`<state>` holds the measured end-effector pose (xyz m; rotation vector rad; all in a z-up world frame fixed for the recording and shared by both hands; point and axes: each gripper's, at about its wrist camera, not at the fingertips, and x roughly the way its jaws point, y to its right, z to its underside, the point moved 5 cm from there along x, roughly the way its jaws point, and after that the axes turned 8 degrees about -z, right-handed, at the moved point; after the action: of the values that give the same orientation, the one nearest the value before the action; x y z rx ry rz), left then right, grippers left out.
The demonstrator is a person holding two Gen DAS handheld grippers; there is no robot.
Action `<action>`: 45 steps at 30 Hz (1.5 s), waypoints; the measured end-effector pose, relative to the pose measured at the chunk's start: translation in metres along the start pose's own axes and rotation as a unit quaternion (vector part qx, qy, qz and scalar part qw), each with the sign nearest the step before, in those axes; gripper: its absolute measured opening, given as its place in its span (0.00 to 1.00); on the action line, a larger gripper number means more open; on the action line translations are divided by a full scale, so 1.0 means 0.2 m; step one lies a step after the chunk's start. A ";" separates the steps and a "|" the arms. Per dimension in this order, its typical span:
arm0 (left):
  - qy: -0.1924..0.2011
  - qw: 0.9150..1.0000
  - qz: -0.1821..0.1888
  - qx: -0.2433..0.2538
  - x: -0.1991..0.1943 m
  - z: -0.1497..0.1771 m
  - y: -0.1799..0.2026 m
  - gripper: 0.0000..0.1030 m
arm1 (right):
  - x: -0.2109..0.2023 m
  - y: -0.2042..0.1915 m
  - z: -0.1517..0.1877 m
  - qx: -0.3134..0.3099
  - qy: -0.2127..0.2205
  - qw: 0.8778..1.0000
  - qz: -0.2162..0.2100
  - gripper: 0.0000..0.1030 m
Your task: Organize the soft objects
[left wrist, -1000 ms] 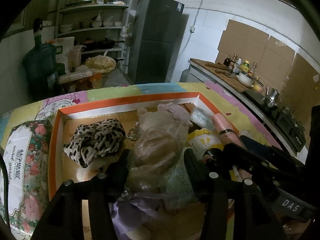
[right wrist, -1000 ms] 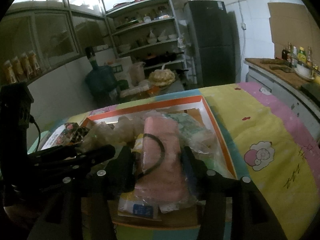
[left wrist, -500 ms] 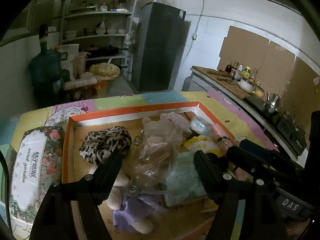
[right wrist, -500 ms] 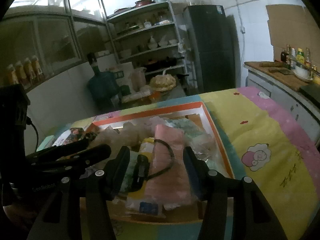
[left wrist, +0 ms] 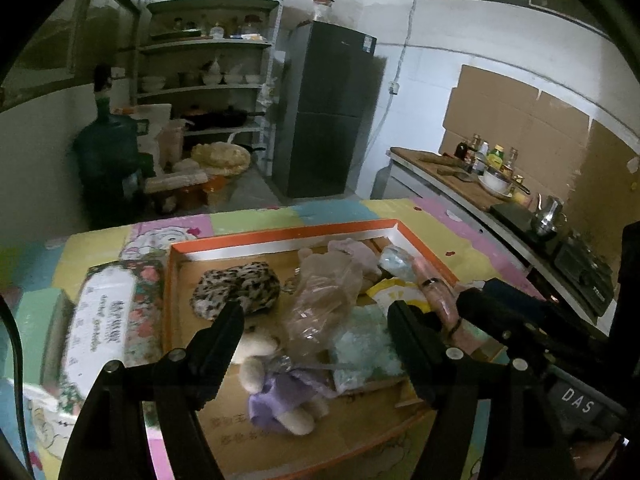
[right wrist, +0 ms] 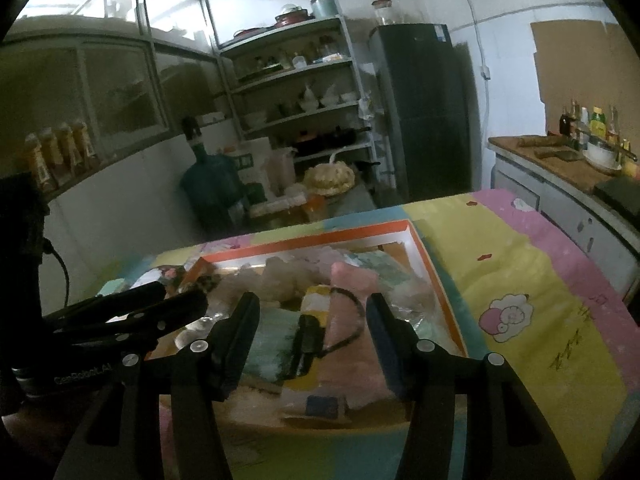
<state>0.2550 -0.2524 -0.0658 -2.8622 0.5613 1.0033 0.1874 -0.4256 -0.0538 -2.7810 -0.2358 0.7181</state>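
Our left gripper (left wrist: 316, 320) is released, jaws wide above the orange-rimmed box (left wrist: 280, 236). Our right gripper (right wrist: 312, 316) is open too, gripping nothing. Soft items stay in the box: leopard cloth (left wrist: 236, 290), pink towel (right wrist: 352, 280).

We see a box (left wrist: 280, 236) with an orange rim, a spotty black-and-cream cloth (left wrist: 236, 290), a purple-dressed cream teddy (left wrist: 280, 396), a pink towel (right wrist: 352, 344) and a yellow-and-pink tablecloth (right wrist: 520, 280).
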 end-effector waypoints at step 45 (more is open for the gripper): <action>0.095 0.983 -0.147 -0.058 -0.75 0.28 -0.42 0.72 | -0.28 -0.63 0.18 -0.048 0.030 0.998 0.008 0.67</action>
<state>0.1436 -0.1167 -0.0232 -3.0411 0.0826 0.7441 0.1098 -0.3114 -0.0222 -2.8930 -0.2431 0.6432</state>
